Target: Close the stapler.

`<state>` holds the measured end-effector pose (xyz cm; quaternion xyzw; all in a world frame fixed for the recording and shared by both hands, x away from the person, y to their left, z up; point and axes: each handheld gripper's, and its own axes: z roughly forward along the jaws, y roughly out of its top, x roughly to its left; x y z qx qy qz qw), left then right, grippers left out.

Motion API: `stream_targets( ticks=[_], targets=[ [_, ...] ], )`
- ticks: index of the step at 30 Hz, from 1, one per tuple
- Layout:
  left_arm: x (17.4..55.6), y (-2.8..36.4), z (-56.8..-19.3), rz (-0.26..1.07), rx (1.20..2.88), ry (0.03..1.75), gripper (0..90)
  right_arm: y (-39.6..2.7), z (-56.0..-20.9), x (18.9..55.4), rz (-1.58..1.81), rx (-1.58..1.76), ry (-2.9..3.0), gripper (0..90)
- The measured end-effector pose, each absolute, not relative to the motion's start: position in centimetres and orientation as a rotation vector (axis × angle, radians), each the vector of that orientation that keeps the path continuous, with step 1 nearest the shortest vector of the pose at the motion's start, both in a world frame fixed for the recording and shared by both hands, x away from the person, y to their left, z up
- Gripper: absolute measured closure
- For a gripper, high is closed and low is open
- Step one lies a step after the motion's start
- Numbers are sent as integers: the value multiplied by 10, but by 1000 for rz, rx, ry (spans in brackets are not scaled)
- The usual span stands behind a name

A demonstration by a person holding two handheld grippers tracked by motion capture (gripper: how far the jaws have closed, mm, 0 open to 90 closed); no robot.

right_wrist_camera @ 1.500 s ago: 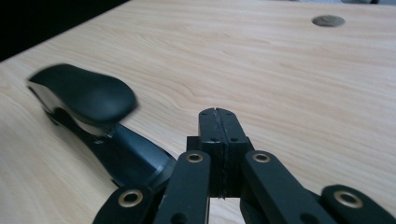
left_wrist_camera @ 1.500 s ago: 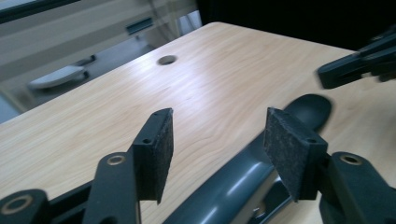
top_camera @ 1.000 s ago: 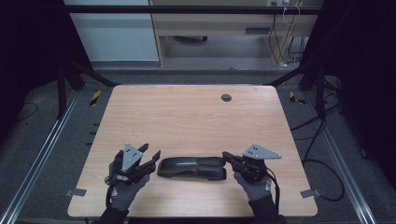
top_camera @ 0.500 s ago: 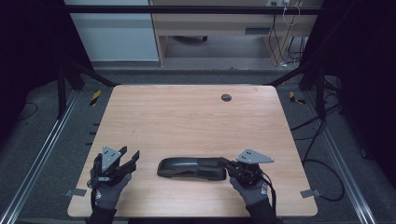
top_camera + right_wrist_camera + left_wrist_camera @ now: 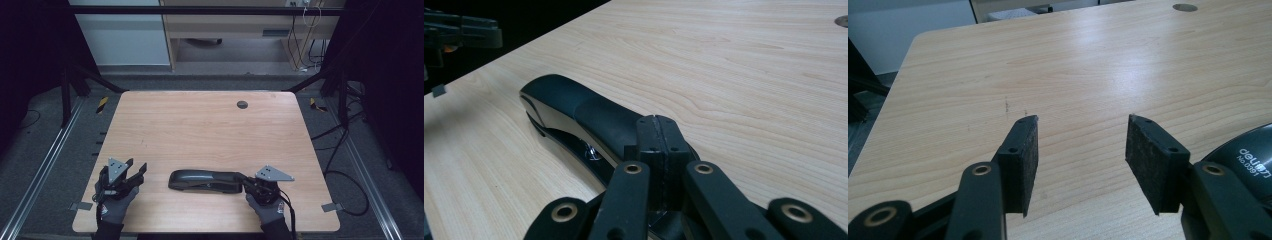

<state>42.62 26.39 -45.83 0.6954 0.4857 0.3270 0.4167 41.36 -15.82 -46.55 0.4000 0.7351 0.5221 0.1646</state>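
We saw a pale wood table [image 5: 200,130] with rounded corners, its grain running lengthwise, a round dark grommet [image 5: 242,104] set near its far edge. Grey carpet lay around it, metal rails ran along both sides, and black curtains closed the room left and right; a white cabinet and a wooden desk stood beyond the far edge, with cables hanging at the far right.

We took the stapler [image 5: 205,180] as our landmark: it lay flat near the table's front edge, long axis across the table. Well to its left, the left gripper [image 5: 131,173] rested over the table in a gloved hand [image 5: 114,200], jaws spread wide with bare wood between its pads [image 5: 1020,165]. At the stapler's right end, the right gripper [image 5: 242,179] sat with its jaws pressed together, touching the stapler's top; we could not tell whether anything was pinched between them. A glove [image 5: 266,207] held it.
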Motion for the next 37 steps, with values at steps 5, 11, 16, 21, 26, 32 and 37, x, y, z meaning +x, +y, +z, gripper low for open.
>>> stream_targets(
  ticks=[5, 11, 16, 21, 26, 32, 37],
  targets=[
    [426, 265, -458, 826, 1741, 1222, 462, -154, -466, 409, 1431, 1115, 2090, 900],
    [427, 266, -459, 817, 1742, 1226, 450, -158, -448, 412, 1508, 1091, 2076, 861],
    [427, 269, -459, 811, 1744, 1226, 442, -168, -430, 419, 1518, 1110, 2016, 777],
    [430, 272, -461, 791, 1765, 1241, 414, -191, -431, 429, 1442, 1184, 1933, 644],
    [435, 273, -466, 780, 1821, 1237, 373, -220, -458, 440, 1277, 1296, 1899, 453],
    [439, 278, -470, 762, 1844, 1265, 353, -241, -485, 437, 1138, 1379, 1895, 393],
    [442, 282, -474, 761, 1863, 1295, 349, -259, -499, 439, 1072, 1441, 1894, 345]
  ],
)
